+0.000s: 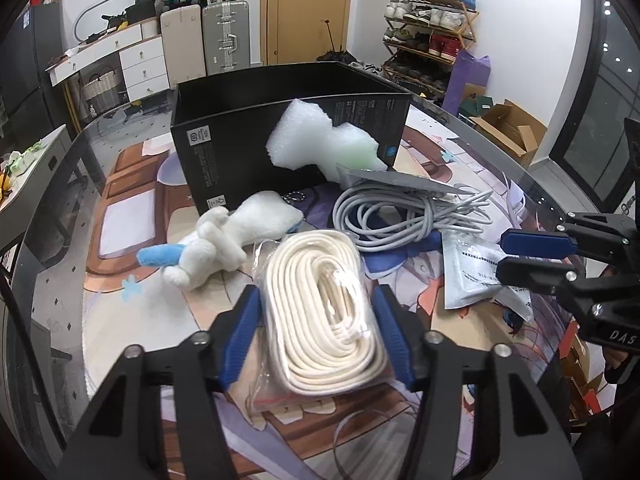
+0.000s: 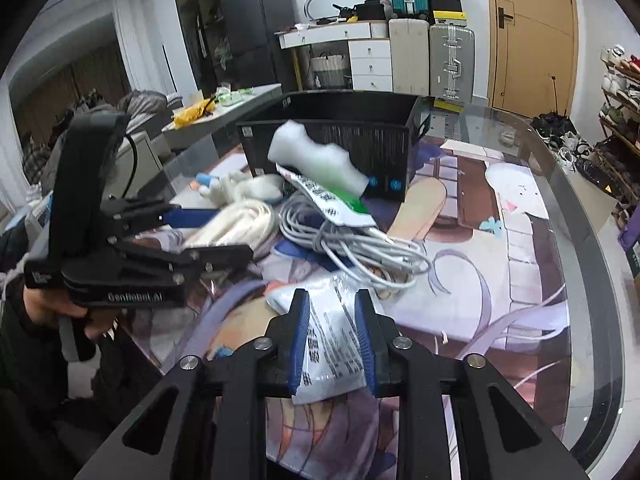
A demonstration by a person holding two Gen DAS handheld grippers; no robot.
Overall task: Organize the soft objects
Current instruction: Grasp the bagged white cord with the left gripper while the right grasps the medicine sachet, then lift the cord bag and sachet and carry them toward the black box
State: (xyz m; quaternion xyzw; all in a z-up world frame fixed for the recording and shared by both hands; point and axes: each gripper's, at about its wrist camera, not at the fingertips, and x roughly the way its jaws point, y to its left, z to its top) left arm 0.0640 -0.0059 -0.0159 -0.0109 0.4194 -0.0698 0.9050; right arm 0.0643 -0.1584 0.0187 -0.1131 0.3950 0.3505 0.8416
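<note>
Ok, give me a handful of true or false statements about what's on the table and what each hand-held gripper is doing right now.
1. The left hand-held gripper straddles the bagged white rope coil. True.
2. The plush toy lies inside the black box. False: it lies on the table in front of the box.
3. The right hand-held gripper has a printed white pouch between its fingers. True.
4. The grey cable bundle hangs from the right hand-held gripper. False: it rests on the table.
5. White foam sits against the box's front. True.
</note>
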